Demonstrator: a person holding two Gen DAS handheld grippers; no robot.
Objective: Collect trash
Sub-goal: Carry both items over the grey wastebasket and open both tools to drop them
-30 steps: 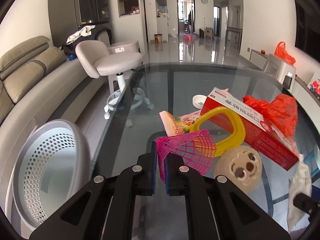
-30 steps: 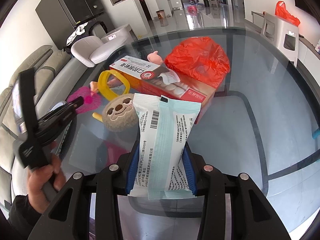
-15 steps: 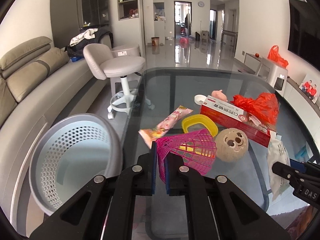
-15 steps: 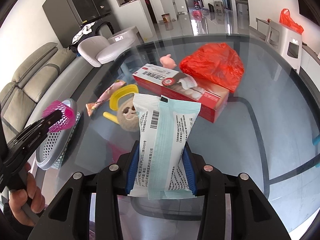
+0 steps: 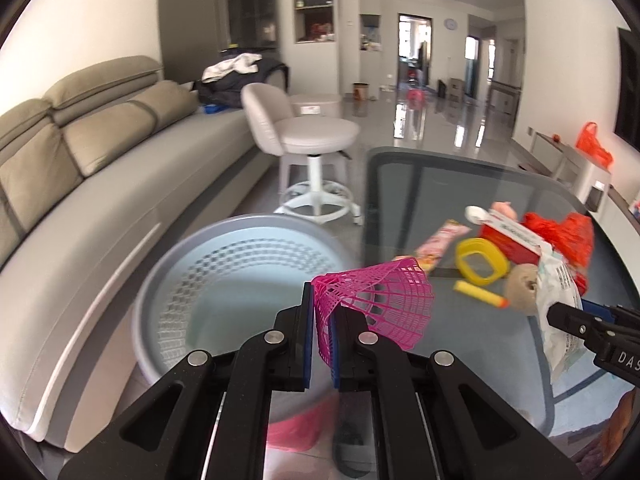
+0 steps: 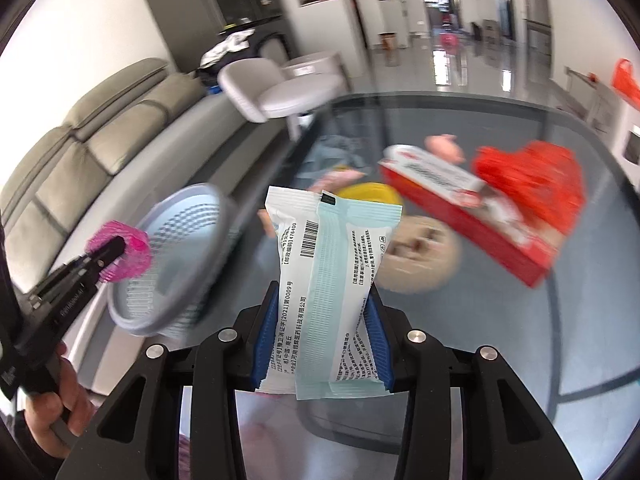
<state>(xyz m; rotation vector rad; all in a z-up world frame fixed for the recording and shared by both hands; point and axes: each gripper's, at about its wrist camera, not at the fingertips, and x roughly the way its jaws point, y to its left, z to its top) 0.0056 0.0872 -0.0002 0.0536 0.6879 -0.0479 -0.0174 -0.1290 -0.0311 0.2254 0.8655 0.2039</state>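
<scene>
My left gripper (image 5: 321, 312) is shut on a pink plastic mesh (image 5: 380, 304) and holds it over the near rim of the grey perforated bin (image 5: 224, 288). It also shows in the right wrist view (image 6: 114, 250), with the mesh (image 6: 132, 256) above the bin (image 6: 180, 264). My right gripper (image 6: 322, 328) is shut on a white and pale-green sealed packet (image 6: 332, 280), held above the glass table. That packet (image 5: 560, 300) and gripper tip show at the right of the left wrist view.
On the glass table (image 5: 440, 184) lie a pink snack wrapper (image 5: 440, 240), a yellow ring (image 5: 482, 260), a round sloth toy (image 6: 420, 256), a red box (image 6: 460, 196), a red plastic bag (image 6: 532, 184) and a foam dart (image 5: 480, 294). A sofa (image 5: 80, 184) and stool (image 5: 316, 140) stand left.
Both grippers have swung left with their loads. The pink mesh has moved from over the table to over the bin. The packet follows toward the table's left edge.
</scene>
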